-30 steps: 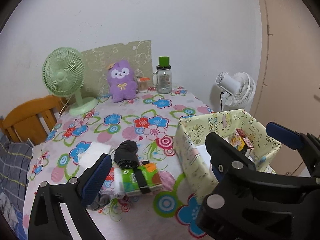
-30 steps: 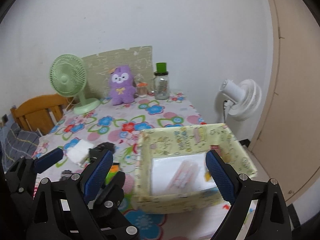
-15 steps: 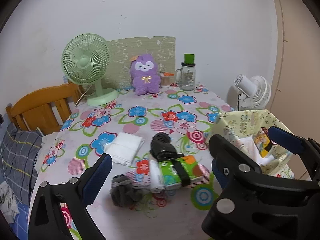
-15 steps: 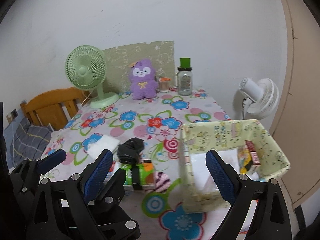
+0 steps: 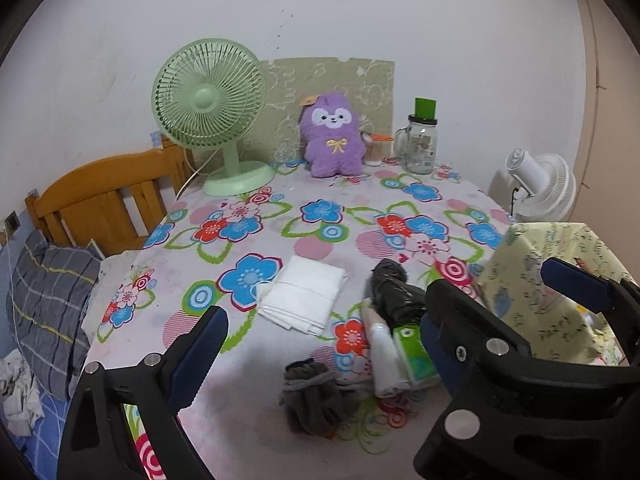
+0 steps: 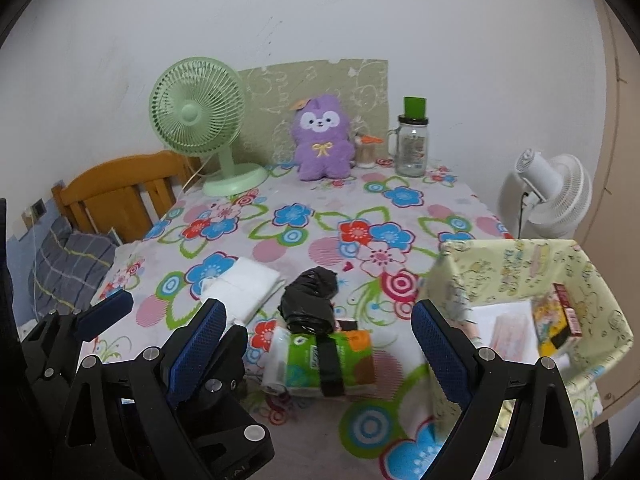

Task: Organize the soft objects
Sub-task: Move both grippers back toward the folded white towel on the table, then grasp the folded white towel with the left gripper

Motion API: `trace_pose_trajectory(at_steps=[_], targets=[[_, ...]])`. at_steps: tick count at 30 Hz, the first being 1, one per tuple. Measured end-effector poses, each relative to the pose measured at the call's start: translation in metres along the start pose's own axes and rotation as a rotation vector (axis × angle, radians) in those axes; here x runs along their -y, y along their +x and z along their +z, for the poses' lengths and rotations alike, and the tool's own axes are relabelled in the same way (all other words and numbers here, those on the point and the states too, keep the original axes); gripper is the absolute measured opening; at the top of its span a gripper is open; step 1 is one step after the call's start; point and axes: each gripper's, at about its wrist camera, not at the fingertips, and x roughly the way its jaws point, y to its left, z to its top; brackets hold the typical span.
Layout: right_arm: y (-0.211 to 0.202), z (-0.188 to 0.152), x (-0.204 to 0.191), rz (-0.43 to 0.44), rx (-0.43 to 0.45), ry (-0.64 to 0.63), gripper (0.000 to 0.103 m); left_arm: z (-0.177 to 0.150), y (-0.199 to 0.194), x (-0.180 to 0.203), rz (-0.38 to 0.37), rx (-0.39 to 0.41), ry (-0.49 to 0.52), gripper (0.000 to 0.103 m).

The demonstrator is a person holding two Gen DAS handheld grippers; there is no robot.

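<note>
On the flowered tablecloth lie a folded white cloth point(image 5: 304, 294) point(image 6: 244, 286), a crumpled black bag point(image 5: 394, 290) point(image 6: 310, 300), a green tissue pack point(image 6: 326, 356) point(image 5: 408, 350) with a black band, and a grey sock bundle point(image 5: 314, 396). A yellow patterned fabric box point(image 6: 520, 276) point(image 5: 560, 276) stands at the right and holds small packets. My left gripper point(image 5: 320, 340) is open and empty above the sock bundle. My right gripper point(image 6: 320, 340) is open and empty above the tissue pack.
A green desk fan point(image 5: 210, 108), a purple plush toy point(image 5: 332, 136) and a glass jar with green lid point(image 5: 420, 140) stand at the table's back by the wall. A wooden chair point(image 5: 104, 204) is left; a white fan point(image 6: 548, 196) is right of the table.
Both grippers have swung left and back, so the box slid to the right of each view and the sock bundle and white cloth came into the left view. Both stay open.
</note>
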Motion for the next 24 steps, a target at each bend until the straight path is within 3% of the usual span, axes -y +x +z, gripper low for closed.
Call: trace_pose_trajectory(at_steps=[24], targets=[[0.093, 0.008, -0.009, 0.026, -0.156, 0.023, 0.081, 0.005, 0.089, -0.025, -0.008, -0.165, -0.038, 0.094]])
